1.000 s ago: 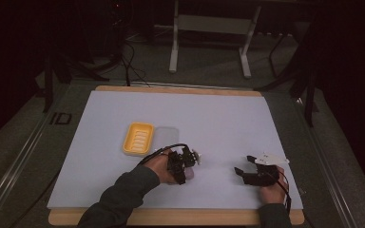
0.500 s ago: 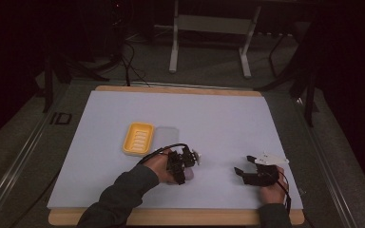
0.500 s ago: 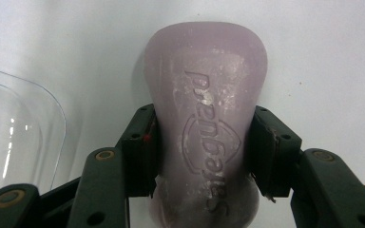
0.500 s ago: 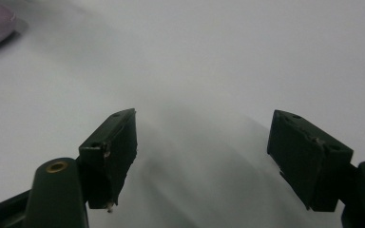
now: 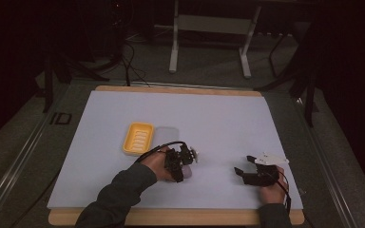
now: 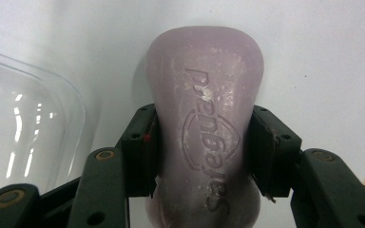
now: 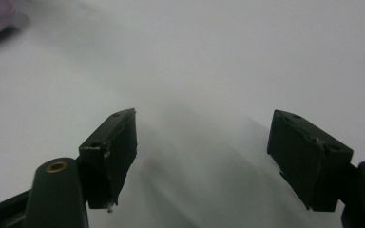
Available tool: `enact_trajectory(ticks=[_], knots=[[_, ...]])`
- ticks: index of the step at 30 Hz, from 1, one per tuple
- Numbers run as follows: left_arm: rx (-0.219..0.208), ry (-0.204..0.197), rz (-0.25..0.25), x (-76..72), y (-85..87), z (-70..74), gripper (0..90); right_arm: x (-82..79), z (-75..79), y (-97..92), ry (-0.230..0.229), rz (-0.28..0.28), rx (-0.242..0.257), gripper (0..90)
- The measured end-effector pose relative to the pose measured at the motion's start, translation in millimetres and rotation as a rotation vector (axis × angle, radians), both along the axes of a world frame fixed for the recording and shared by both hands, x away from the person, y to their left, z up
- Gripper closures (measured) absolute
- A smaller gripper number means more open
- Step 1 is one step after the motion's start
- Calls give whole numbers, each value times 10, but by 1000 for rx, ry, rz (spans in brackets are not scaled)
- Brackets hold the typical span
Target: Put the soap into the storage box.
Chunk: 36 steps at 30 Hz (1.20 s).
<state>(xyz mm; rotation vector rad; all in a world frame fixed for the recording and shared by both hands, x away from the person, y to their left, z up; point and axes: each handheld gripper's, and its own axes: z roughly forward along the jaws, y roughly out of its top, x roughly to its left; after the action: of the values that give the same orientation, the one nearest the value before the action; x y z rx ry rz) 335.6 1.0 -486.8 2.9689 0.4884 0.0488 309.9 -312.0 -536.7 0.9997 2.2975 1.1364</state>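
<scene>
I have the left hand-held gripper (image 6: 202, 156) clenched across the waist of the lilac soap bar (image 6: 204, 123), which lies on the worktop (image 5: 228, 118) just beside the clear lid (image 6: 24, 128), near the yellow soap dish (image 5: 138, 138). I judge the bar stiff, fairly light and waxy-slick, so gripping its narrowed middle suits it best. My right hand-held gripper (image 7: 202, 161) stands released, well apart from the soap.

Wooden-edged desk (image 5: 247, 91) under white sheet (image 5: 218, 118). On sheet: yellow ribbed plastic soap dish (image 5: 138, 138), clear plastic lid (image 5: 167, 137) just beside it (touching), pale purple embossed soap bar (image 6: 204, 123).
</scene>
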Motion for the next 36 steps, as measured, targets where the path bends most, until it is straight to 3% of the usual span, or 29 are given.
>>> enact_trajectory(ticks=[14,36], knots=[[-33,-13,22,30,65,90,499,0,0,0,-1,1,0,248],[-51,-22,61,87,197,204,499,-1,0,1,-1,1,1,248]])
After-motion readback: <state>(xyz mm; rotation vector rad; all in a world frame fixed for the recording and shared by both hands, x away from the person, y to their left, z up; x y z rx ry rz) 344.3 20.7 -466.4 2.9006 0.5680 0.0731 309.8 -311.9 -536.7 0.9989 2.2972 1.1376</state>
